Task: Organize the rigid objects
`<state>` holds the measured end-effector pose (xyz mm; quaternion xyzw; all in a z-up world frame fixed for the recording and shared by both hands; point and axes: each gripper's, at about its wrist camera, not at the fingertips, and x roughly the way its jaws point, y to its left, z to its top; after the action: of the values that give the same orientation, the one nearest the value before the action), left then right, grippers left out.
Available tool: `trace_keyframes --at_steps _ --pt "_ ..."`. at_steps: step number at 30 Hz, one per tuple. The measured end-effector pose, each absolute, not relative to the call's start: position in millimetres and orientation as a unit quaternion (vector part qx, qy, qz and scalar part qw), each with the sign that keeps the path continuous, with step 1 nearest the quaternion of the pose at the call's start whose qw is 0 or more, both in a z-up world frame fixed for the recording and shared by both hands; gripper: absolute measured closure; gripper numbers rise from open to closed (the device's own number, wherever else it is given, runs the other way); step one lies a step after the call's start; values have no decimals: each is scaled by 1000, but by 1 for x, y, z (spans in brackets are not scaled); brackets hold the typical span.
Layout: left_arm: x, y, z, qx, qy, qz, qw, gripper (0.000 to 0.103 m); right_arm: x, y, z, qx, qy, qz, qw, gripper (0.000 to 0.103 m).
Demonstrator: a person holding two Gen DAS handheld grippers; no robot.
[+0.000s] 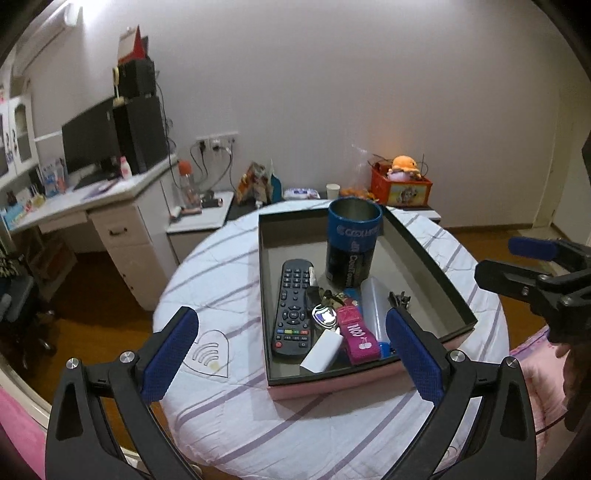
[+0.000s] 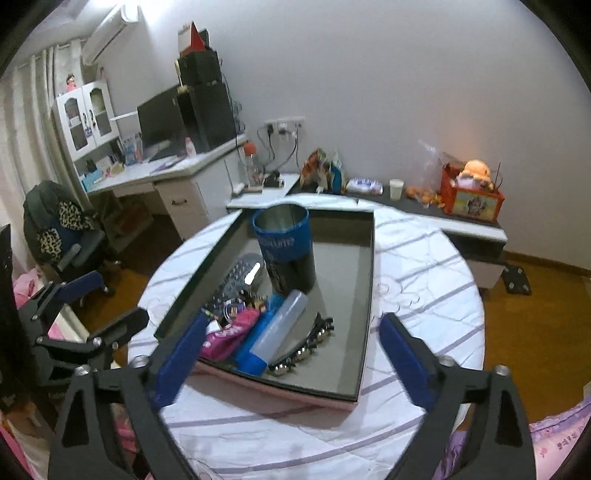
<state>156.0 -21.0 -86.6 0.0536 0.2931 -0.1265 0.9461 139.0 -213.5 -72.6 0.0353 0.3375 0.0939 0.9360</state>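
White wall [image 1: 332, 92], wood floor [image 2: 535, 332], white desk [image 1: 110, 195] w/ monitor [image 1: 90, 136], AC unit [image 2: 110, 31], office chair [image 2: 62, 229]

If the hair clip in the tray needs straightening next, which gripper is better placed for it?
Probably the right gripper: its open, empty jaws point at the hair clip just ahead. The left gripper, also open and empty, faces the tray's remote side.
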Motion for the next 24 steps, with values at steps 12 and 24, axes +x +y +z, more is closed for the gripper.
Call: trace_keyframes --at_steps 12,24 --pt "112 -23 -54 66 216 -100 969 0 92 -204 -43 6 239 30 970 0" --pt "68 -23 -32 79 156 -72 982 0 57 -197 -27 -16 181 -26 983 0"
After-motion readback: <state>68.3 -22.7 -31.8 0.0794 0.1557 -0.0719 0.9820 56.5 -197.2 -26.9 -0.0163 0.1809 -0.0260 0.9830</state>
